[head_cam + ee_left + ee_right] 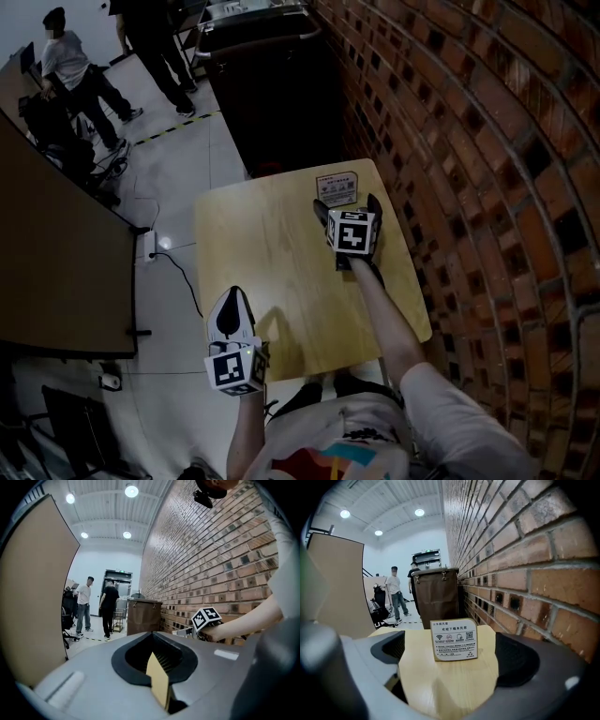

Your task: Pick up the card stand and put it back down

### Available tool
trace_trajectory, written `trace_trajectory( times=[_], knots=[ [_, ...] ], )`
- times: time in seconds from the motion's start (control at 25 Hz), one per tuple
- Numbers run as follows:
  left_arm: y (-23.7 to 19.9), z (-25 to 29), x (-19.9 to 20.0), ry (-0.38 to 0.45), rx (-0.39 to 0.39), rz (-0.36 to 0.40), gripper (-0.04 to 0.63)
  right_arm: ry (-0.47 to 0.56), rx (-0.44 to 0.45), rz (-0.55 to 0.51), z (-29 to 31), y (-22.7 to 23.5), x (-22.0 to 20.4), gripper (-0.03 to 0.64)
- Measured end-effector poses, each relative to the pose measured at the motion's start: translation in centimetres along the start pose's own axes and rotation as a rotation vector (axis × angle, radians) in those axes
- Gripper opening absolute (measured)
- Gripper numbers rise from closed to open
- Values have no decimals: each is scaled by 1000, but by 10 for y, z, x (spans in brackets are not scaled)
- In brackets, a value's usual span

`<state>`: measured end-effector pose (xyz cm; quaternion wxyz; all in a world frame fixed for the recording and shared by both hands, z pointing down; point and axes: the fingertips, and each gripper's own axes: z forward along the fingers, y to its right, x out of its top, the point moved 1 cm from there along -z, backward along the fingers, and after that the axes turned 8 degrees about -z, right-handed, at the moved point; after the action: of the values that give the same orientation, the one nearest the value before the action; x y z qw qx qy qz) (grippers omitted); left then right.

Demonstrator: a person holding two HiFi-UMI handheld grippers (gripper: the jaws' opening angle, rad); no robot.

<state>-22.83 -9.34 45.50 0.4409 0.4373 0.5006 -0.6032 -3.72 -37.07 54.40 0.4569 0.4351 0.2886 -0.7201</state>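
Wooden table [272, 267] beside brick wall [469, 141]; right gripper [347, 212] jaws released, left gripper [232, 298] clenched.

1. Your left gripper [152, 634] has its grey jaws closed tip to tip, with nothing held between the black pads.
2. A tan sliver [159, 684] shows through the gap behind the tips.
3. Your right gripper [187, 631], with its marker cube [206, 617], sits ahead to the right by the brick wall [211, 559].
4. A brown bin [144, 616] stands against that wall.
5. Two people [84, 604] stand beyond, on the left.
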Motion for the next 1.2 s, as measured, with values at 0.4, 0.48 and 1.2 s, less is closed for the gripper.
trace_trajectory(
  times=[0.4,0.48,1.2],
  knots=[
    [38,-40,11,73,-88,-3,5,135,16,30,-141,-13,13,321],
    [49,-46,13,80,-112,5,5,183,42,41,-178,-18,19,236],
    [92,-74,33,123,-180,62,5,323,371,52,-325,-98,-3,12]
  ],
)
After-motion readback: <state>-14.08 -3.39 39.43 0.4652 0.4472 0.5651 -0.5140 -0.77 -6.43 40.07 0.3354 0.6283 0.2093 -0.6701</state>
